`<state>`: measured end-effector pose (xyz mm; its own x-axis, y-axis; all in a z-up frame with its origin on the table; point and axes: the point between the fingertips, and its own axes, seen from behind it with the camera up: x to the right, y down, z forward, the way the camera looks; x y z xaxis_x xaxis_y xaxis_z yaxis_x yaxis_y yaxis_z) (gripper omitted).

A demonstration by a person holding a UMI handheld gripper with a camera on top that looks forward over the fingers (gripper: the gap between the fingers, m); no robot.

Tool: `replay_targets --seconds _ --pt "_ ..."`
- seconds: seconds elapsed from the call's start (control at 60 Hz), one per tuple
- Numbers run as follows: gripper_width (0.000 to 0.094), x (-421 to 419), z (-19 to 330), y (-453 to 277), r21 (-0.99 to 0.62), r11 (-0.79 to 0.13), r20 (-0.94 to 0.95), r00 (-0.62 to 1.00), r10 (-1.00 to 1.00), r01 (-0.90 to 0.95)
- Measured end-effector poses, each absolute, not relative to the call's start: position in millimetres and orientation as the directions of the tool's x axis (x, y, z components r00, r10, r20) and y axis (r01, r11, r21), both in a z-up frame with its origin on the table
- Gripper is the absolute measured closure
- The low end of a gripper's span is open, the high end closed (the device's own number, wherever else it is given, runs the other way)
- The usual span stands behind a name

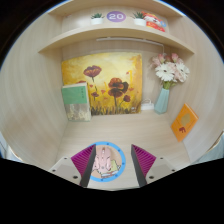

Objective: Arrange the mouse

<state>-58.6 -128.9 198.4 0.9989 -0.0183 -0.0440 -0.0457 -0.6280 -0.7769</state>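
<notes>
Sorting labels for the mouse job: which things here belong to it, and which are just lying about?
Job: tongs, open; round blue-rimmed disc between them. No mouse in view.
Lying about: flower painting, vase, green book, orange card.

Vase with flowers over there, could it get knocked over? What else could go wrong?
Possibly. The vase stands tall and narrow beyond the open fingers, so a wide sweep could tip it. The orange card and the green book lean upright and might topple if bumped. No mouse shows; only a round blue-rimmed mat lies between the fingers.
</notes>
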Motion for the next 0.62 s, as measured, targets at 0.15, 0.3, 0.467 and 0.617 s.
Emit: replay_targets --seconds 0.15,0.3,0.467,0.617 --pt "0.0252 -48.5 215.3 -158.7 -0.795 -0.606 -0.034 0.999 -0.008 -0.032" --pt "0.0251 -43.1 214.9 -186.8 -0.796 -0.605 -0.039 0.999 0.0 -0.031" --pt "0.0252 -44.7 221.9 -204.9 -0.809 -0.588 -0.053 0.998 0.022 -0.03" --pt "0.0253 -38.4 229.2 -213.1 -0.819 -0.573 -0.043 0.999 0.018 -0.025"
